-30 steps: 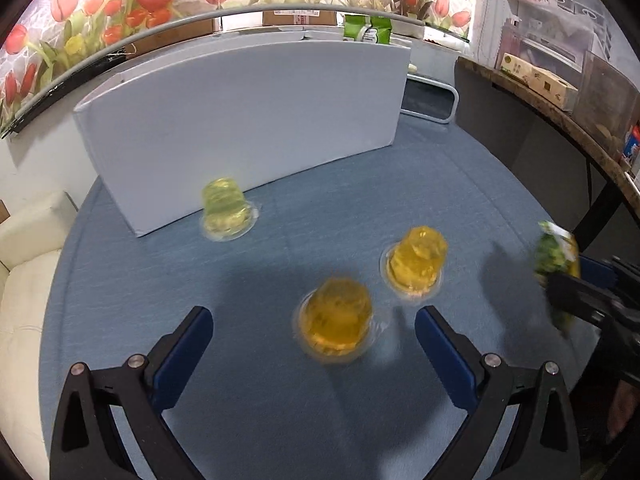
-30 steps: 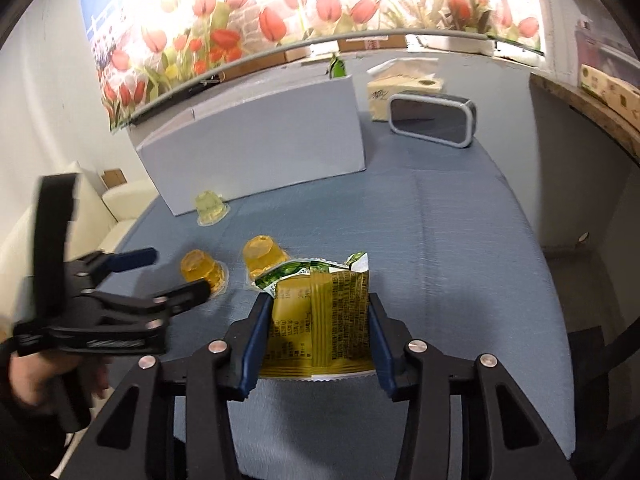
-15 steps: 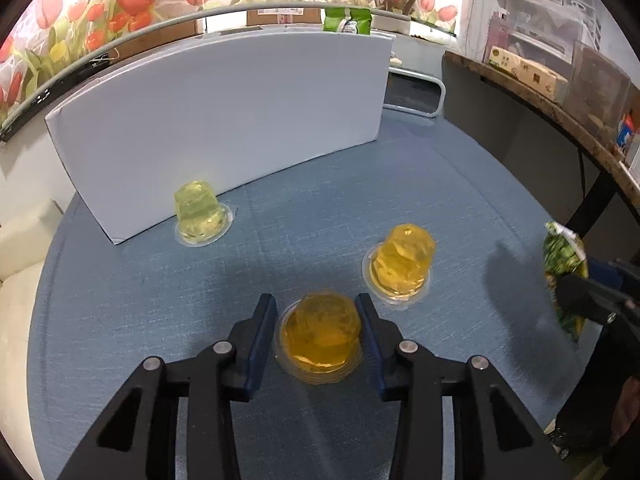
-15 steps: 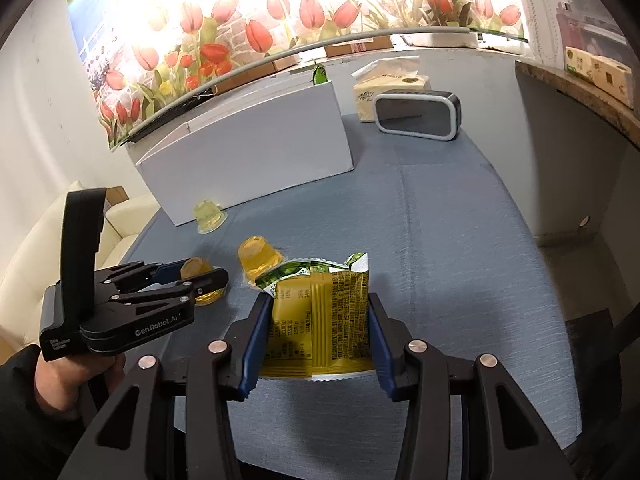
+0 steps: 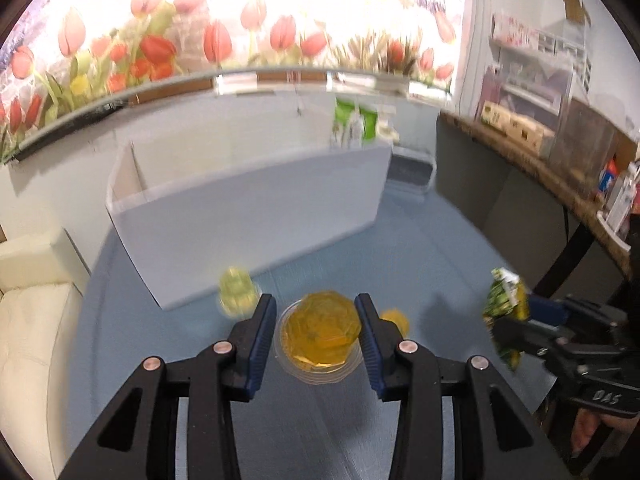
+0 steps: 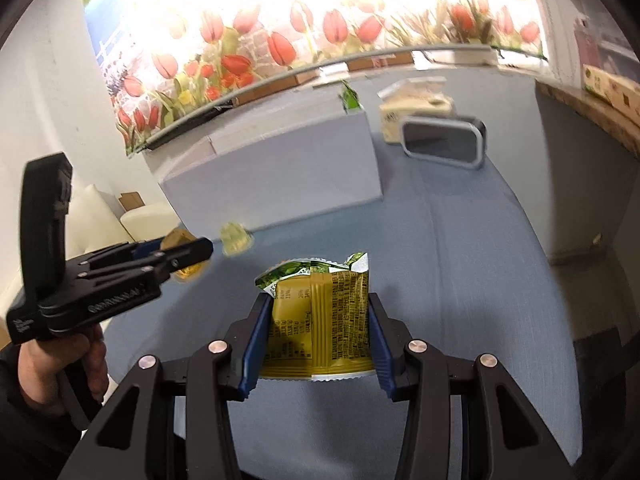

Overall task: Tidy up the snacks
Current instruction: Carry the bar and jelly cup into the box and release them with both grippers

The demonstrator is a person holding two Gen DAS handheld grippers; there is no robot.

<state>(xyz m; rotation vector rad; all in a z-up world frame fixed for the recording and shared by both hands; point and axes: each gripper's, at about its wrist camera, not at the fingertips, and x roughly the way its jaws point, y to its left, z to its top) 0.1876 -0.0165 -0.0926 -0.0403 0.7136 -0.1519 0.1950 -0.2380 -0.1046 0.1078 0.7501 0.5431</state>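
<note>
Orange jelly cup (image 5: 320, 336) sits clamped in my left hand-held gripper (image 5: 316, 332), low centre of frame. My right hand-held gripper (image 6: 316, 332) grips a yellow snack packet (image 6: 320, 320) above the blue tabletop (image 6: 480, 260).

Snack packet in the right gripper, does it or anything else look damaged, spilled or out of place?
Nothing stands out. The snack packet sits upright and unspilled in the right gripper; only its top edge is crinkled. The orange jelly cup in the left gripper looks intact.
</note>
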